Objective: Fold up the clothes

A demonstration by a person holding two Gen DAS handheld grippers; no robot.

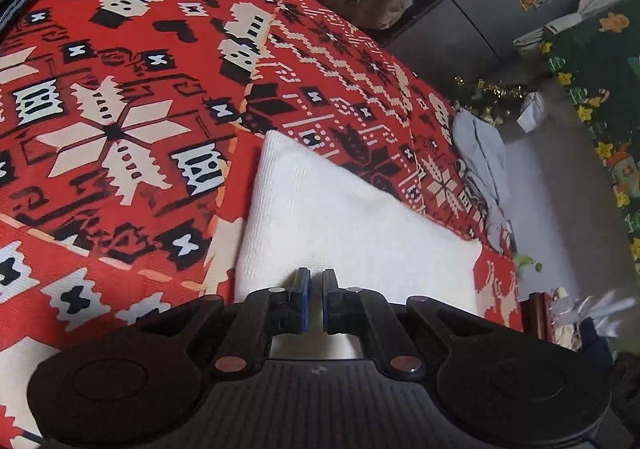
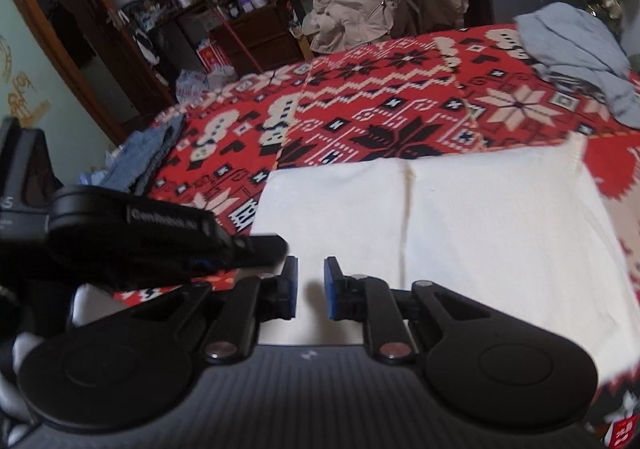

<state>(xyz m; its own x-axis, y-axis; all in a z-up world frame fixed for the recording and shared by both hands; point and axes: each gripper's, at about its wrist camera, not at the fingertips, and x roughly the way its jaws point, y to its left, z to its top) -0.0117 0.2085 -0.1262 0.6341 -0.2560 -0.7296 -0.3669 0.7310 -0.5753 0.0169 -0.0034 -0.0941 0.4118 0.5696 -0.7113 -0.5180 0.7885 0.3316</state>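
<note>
As both tilt downward, left gripper (image 1: 316,281) jaws closed, right gripper (image 2: 311,273) narrowly parted, over white cloth (image 2: 460,217).

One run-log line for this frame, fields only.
stage: folding | item: white cloth folded on red patterned cover | left gripper: shut, over cloth | right gripper: narrow gap, grip unclear
</note>
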